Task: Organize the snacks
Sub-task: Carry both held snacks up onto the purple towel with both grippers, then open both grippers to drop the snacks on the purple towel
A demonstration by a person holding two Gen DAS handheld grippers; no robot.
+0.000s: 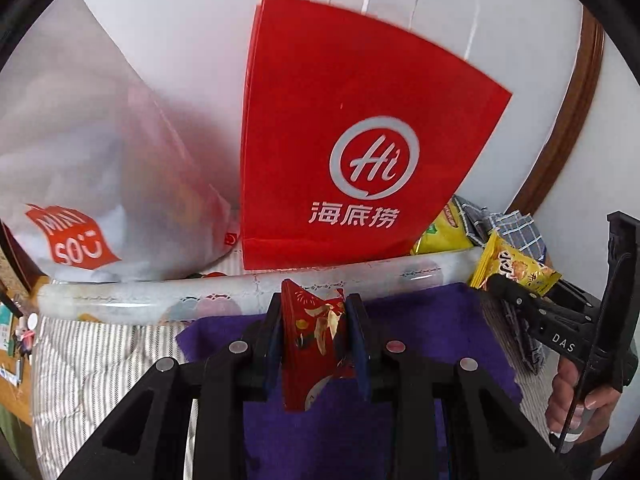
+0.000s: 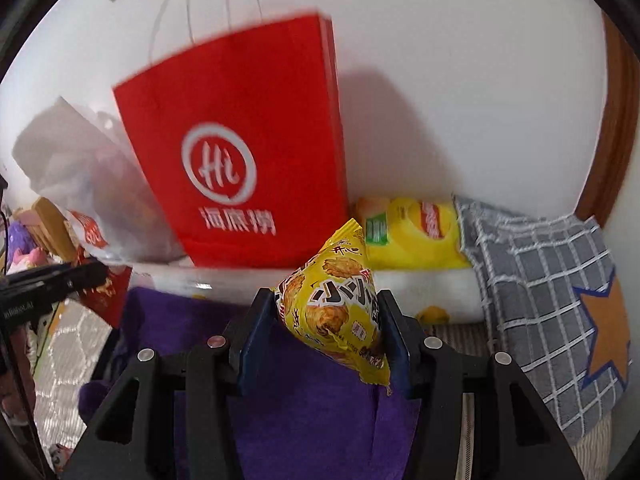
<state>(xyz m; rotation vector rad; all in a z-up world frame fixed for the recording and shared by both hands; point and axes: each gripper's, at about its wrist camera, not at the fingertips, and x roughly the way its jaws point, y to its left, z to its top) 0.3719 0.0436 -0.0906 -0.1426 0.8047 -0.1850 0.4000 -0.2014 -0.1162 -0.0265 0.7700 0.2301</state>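
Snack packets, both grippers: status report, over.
Left gripper shut on red packet. Right gripper shut on yellow packet. Red paper bag upright ahead against the wall, nothing blocking it.

Red snack packet [image 1: 314, 336] and yellow snack packet [image 2: 340, 312] stand clamped before the upright red bag [image 1: 344, 140].

Red paper bag [image 1: 360, 120] reads "Hi 海底捞"; white plastic bag [image 1: 100, 160] reads "MINISO".

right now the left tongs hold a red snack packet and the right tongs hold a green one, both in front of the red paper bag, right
Not quite: the right tongs hold a yellow snack packet, not a green one, as the right wrist view shows. The left tongs do hold a red snack packet, both before the red paper bag.
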